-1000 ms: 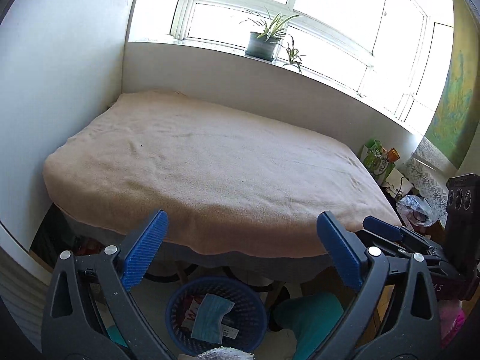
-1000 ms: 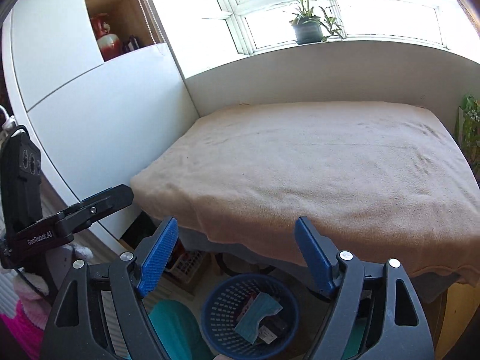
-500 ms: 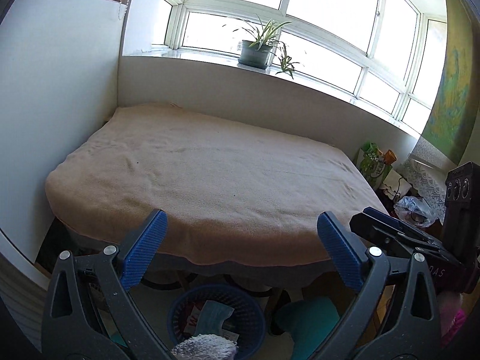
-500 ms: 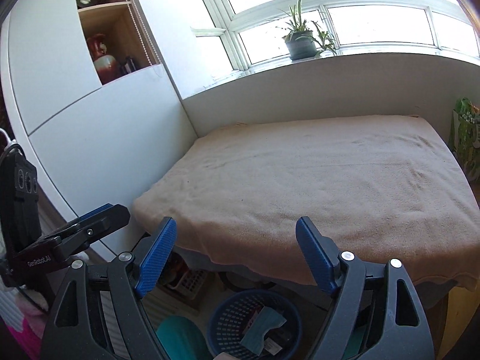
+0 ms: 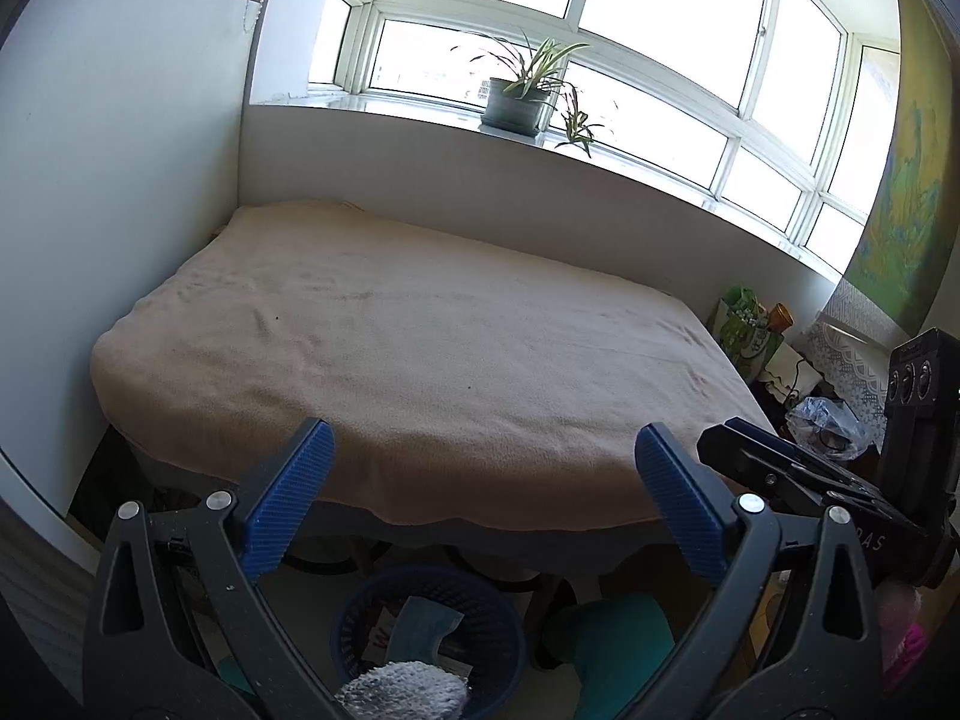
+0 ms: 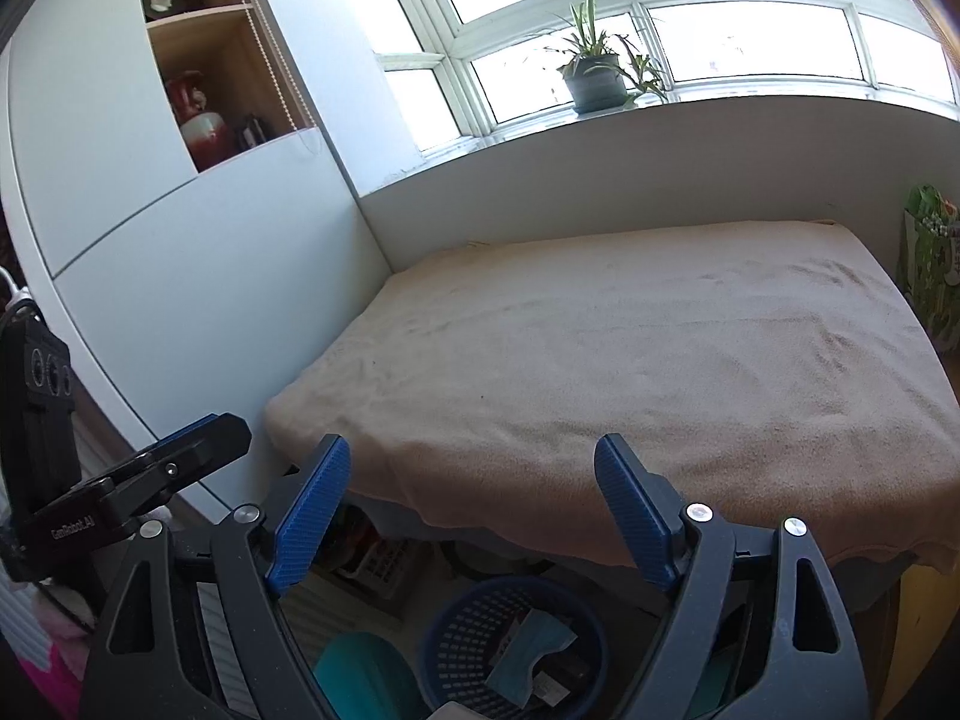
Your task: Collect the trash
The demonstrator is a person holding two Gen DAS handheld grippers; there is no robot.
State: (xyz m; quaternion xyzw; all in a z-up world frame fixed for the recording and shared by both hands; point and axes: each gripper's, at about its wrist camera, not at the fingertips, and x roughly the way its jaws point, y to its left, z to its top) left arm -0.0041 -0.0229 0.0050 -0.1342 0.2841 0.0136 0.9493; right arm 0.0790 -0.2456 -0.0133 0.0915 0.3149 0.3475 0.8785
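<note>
A round blue basket [image 5: 360,618] stands on the floor just in front of the bed, below both grippers. Inside it lie a light blue face mask [image 5: 427,630] and a red-and-white wrapper [image 5: 377,639]. The right wrist view shows the same basket [image 6: 447,630] and mask [image 6: 528,648]. My left gripper [image 5: 485,429] is open over the bed's front edge with nothing between its blue pads. Beside it, my right gripper [image 6: 473,444] is open and empty too. A white fuzzy thing [image 5: 402,690] covers the basket's near rim; I cannot tell what it is.
A bed under a tan blanket [image 5: 420,348] fills the middle, with a white cabinet [image 6: 180,276] on its left and a window sill with a potted plant [image 5: 516,102] behind. A teal object [image 5: 612,630] lies on the floor next to the basket. A cluttered nightstand [image 5: 822,420] is at the right.
Both views have shifted only slightly. More of the white fuzzy thing now shows at the bottom edge of the left wrist view. Both grippers stay open and empty.
</note>
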